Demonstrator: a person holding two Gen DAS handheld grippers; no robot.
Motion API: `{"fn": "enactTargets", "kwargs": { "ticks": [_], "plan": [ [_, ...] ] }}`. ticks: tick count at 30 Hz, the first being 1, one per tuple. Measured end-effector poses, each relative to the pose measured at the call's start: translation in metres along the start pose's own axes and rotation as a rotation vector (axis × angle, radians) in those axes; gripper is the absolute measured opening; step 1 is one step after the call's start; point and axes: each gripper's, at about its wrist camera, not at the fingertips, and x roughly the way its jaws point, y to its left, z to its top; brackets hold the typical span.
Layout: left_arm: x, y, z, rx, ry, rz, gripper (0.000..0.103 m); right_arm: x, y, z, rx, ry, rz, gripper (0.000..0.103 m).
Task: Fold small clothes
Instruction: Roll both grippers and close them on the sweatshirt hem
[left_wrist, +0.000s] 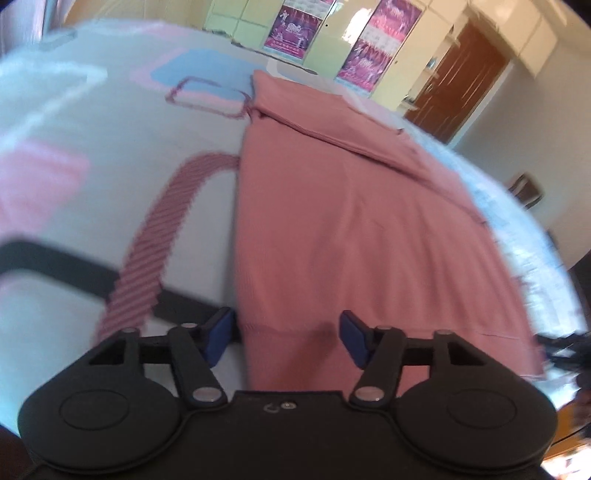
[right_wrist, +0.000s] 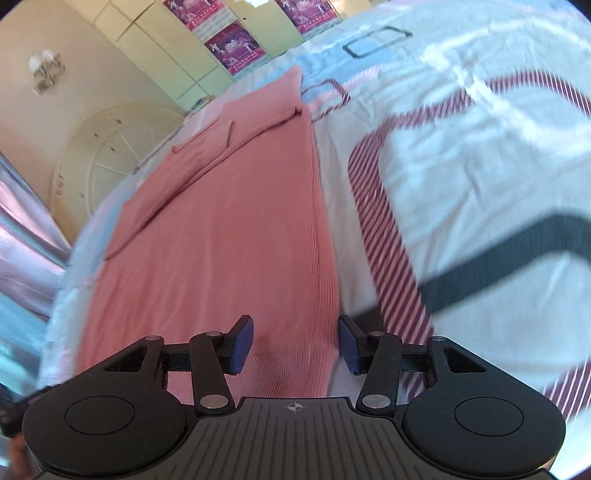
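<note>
While flat: one pink garment (left_wrist: 351, 229), two gaping grippers (left_wrist: 284, 338) (right_wrist: 295, 341).

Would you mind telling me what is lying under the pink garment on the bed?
The pink garment lies flat on a patterned bedsheet, whose striped and pale shapes show around its edges. What the sheet looks like directly beneath the fabric is covered and cannot be seen.

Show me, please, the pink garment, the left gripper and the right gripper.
pink garment (left_wrist: 351, 221), left wrist view, middle of the fabric.
left gripper (left_wrist: 286, 338), left wrist view, between its fingertips.
right gripper (right_wrist: 295, 343), right wrist view, between its fingertips.
</note>
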Motion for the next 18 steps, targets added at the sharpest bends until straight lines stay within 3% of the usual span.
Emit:
{"fn": "enactTargets", "kwargs": {
  "ticks": [4,8,10,12,13,14,16,18],
  "plan": [
    [0.001,0.010,-0.010,-0.125,0.020,-0.165,0.056,-0.011,-0.007,-0.013,0.081,0.002,0.092,0.049],
    [0.010,0.021,-0.011,-0.220,0.005,-0.231,0.055,-0.008,-0.012,-0.009,0.117,-0.013,0.116,0.049],
    [0.014,0.025,-0.008,-0.265,-0.002,-0.248,0.047,-0.002,-0.015,-0.003,0.132,-0.001,0.135,0.049],
    [0.019,0.024,-0.006,-0.257,-0.002,-0.212,0.023,0.003,-0.015,0.003,0.117,0.014,0.149,0.049],
    [0.021,0.023,-0.006,-0.243,-0.001,-0.183,0.015,0.004,-0.013,0.004,0.096,0.020,0.147,0.047],
    [0.021,0.022,-0.005,-0.228,-0.007,-0.160,0.005,0.003,-0.011,0.005,0.067,0.026,0.140,0.013],
    [0.009,0.020,-0.008,-0.232,-0.079,-0.199,0.004,0.001,-0.011,0.003,0.048,0.039,0.134,0.008],
    [-0.008,0.020,-0.014,-0.232,-0.180,-0.259,0.004,-0.013,-0.010,0.001,0.038,-0.020,0.189,0.007]
  ]
}}
